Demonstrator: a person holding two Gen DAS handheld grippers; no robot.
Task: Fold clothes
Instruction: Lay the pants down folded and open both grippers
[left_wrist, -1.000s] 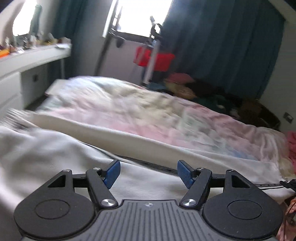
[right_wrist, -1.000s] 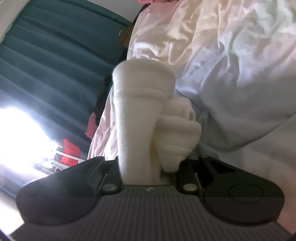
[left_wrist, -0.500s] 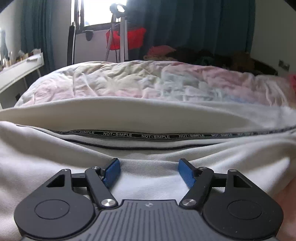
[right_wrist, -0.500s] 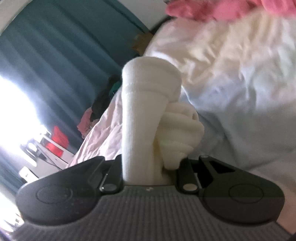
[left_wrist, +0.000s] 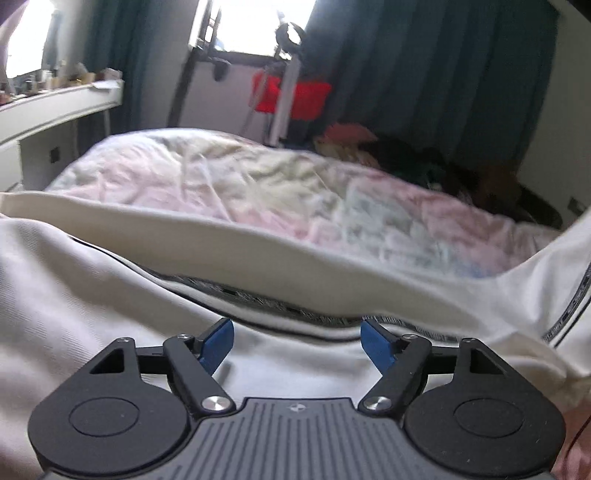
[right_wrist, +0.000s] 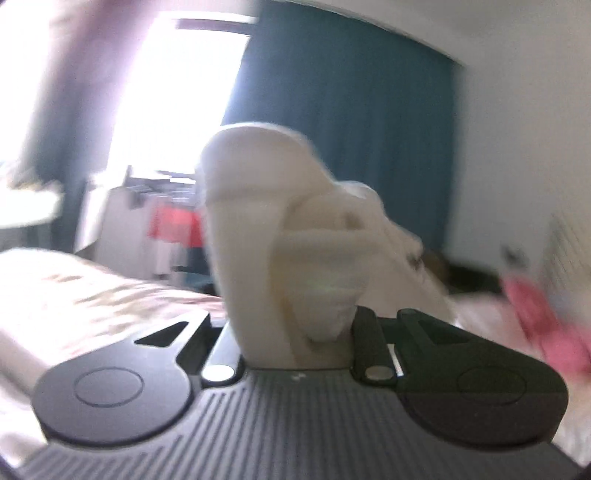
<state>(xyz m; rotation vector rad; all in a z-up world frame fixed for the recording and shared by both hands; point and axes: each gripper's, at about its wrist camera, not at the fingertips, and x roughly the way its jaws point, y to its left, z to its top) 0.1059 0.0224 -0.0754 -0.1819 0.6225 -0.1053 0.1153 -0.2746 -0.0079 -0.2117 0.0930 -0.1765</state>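
Left wrist view. Left gripper (left_wrist: 297, 341) released, blue fingertips (left_wrist: 218, 341) wide apart with nothing between them, low over a white garment (left_wrist: 85, 295). Garment: off-white ribbed fabric, thick cream edge band, a black tape with white lettering running under that band; the lettering is blurred here. It covers the near part of the bed (left_wrist: 229, 184) and lies against the gripper's front. Its band runs crosswise, left to right, sagging in the middle and rising steeply at the right edge, where the tape turns nearly upright. Beyond the garment, the bed's crumpled pastel sheet. Behind the bed: dark teal curtains (left_wrist: 424, 74), a bright window, a red item on a metal stand (left_wrist: 291, 96). Left of the bed, a white surface (left_wrist: 55, 107) with small clutter on it.

Right wrist view. Heavy blur. Right gripper (right_wrist: 291, 332) clenched on a bunched wad of the white garment (right_wrist: 258, 229); the fingertips are hidden by the cloth. The wad stands upright out of the gripper, long axis vertical, with a smooth rounded top and ribbed folds on its right side. More white cloth trails down to the right. Bed to the left, pink fabric (right_wrist: 546, 325) at far right.
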